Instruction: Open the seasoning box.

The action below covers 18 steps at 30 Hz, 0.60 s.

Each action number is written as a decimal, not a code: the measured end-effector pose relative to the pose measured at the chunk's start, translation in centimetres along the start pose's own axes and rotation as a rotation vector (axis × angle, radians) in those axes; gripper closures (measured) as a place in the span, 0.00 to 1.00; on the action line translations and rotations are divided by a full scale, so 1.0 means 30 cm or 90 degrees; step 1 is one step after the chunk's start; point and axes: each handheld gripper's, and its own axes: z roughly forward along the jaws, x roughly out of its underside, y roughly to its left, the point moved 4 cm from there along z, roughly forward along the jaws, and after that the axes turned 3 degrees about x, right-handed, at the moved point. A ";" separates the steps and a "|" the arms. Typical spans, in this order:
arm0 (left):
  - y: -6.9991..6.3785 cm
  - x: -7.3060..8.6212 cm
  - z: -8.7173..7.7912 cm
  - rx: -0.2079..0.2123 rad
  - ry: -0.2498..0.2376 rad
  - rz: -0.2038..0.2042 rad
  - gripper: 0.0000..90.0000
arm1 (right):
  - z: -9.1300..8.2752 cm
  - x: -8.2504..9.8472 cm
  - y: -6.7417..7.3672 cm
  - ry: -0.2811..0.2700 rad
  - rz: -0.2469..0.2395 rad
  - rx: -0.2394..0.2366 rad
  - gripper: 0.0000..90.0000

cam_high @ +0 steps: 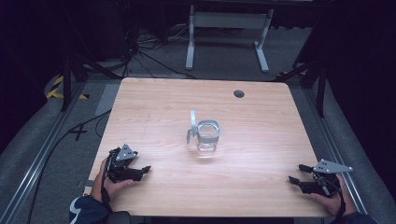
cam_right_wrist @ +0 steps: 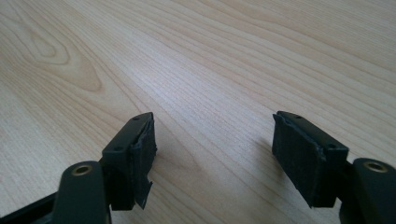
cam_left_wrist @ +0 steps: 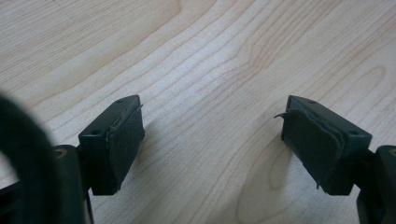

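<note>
jar [cam_high: 207, 136] sitting mid-counter [cam_high: 261, 154], lid up | left gripper [cam_high: 140, 171] resting nearer — jaws apart, empty | right gripper [cam_high: 296, 173] farther — jaws apart, empty

In the high view the person's forearms are cut off by the bottom edge, so only a sleeve [cam_high: 86, 207] and both hands show, and each hand is partly hidden under its tool; the left tool [cam_high: 140, 171] is too small there to judge its jaw gap. The jar [cam_high: 207, 138] at mid-counter is clear glass, its contents too faint to tell, and the dark round mark [cam_high: 239, 94] near the counter's far edge is too small to identify. In the left gripper view a blurred black shape [cam_left_wrist: 21, 154] crosses the lower left corner, cut by the edge.
</note>
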 end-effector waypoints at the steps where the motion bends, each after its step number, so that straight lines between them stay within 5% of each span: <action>1: 0.000 0.000 -0.001 -0.001 0.001 -0.001 0.24 | 0.000 0.000 0.000 0.000 0.001 -0.001 0.33; 18: -0.004 0.000 0.004 0.002 -0.002 -0.004 0.21 | -0.001 0.001 -0.001 0.000 -0.002 -0.001 0.33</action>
